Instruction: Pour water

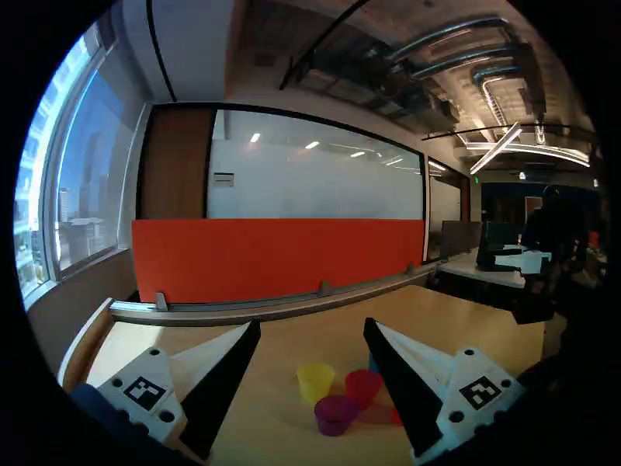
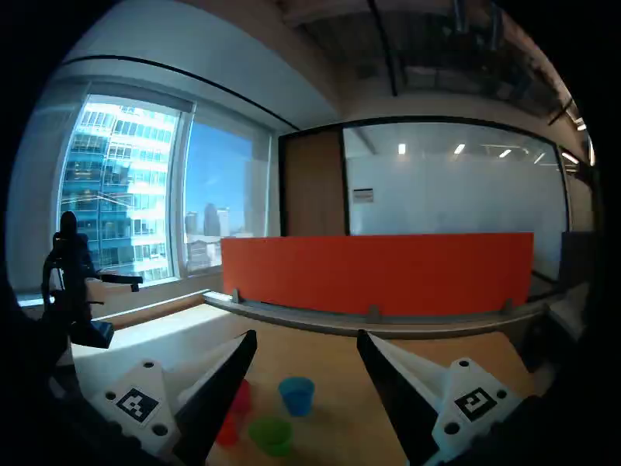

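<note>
While left gripper and right gripper hover spread open, empty, small plastic cups stand ahead.
Light wooden desk: purple cup, red cup, yellow cup before the left; green cup, blue cup before the right; orange divider panel behind.

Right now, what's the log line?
left gripper: open, empty | right gripper: open, empty | yellow cup, purple cup, blue cup on table | pour: not started
</note>
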`<action>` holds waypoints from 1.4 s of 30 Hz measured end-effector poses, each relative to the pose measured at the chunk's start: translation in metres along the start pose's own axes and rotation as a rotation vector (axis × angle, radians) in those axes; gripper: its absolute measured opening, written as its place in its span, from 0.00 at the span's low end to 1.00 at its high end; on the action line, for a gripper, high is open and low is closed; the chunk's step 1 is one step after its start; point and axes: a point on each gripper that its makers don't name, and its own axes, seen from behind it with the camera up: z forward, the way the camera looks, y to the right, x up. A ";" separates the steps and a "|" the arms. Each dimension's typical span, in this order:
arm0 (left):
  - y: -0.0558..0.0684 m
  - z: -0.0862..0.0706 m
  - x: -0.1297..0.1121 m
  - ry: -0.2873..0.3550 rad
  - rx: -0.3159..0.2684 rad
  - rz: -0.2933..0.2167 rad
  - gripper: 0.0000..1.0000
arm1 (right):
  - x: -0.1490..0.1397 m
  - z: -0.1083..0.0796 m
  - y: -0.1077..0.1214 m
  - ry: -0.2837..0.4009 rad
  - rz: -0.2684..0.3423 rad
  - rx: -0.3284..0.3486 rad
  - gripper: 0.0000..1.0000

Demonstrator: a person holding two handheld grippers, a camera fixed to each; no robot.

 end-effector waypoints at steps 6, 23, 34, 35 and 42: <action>0.011 -0.001 -0.001 -0.022 -0.059 0.030 0.99 | 0.002 -0.003 -0.027 -0.020 -0.013 0.125 1.00; 0.029 -0.005 -0.019 -0.102 -0.167 0.065 0.99 | -0.016 -0.001 -0.037 -0.102 -0.053 0.193 1.00; 0.036 -0.004 -0.052 -0.175 -0.219 0.075 0.99 | -0.052 -0.003 -0.036 -0.201 -0.101 0.211 1.00; 0.037 -0.003 -0.056 -0.184 -0.225 0.078 0.99 | -0.056 -0.004 -0.036 -0.211 -0.104 0.214 1.00; 0.046 0.001 -0.074 -0.226 -0.270 0.090 0.99 | -0.078 -0.001 -0.035 -0.265 -0.119 0.228 1.00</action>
